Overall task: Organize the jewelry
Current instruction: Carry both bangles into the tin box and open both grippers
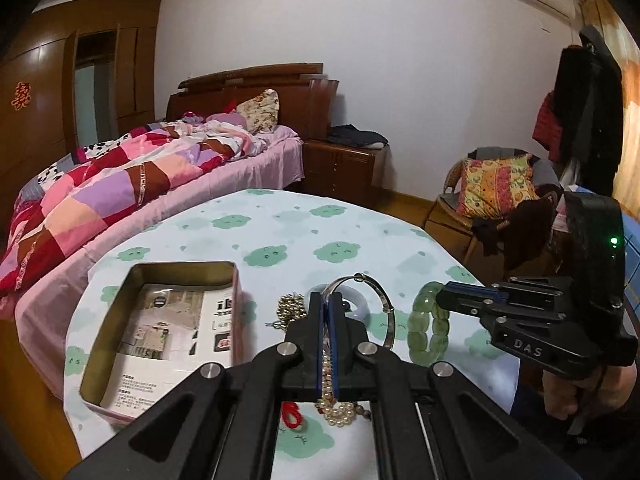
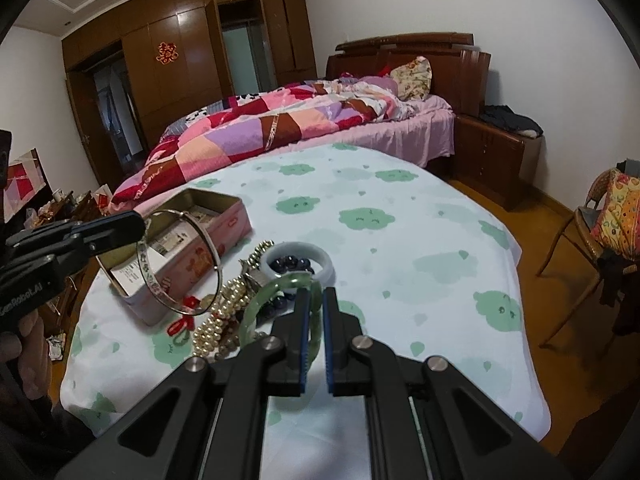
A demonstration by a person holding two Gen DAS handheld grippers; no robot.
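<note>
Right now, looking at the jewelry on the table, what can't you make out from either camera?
- Dark beads: right wrist view, partly hidden by the pale jade bangle around them; their number can't be told.
- Pearl strand: left wrist view, mostly covered by the left gripper.
- Printing on the paper in the tin box: too small to read.
- Green bead bracelet: right gripper covers its far side in the left wrist view.

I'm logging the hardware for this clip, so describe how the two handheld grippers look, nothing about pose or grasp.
Both are matte black linkage frames with round silver pivot pins and blue-lined finger pads. The left gripper shows white lettering on its side in the right wrist view. The right gripper carries raised letters "DAS" and a tall black block with a small green light. A bare hand grips the left handle; no sleeves show.
</note>
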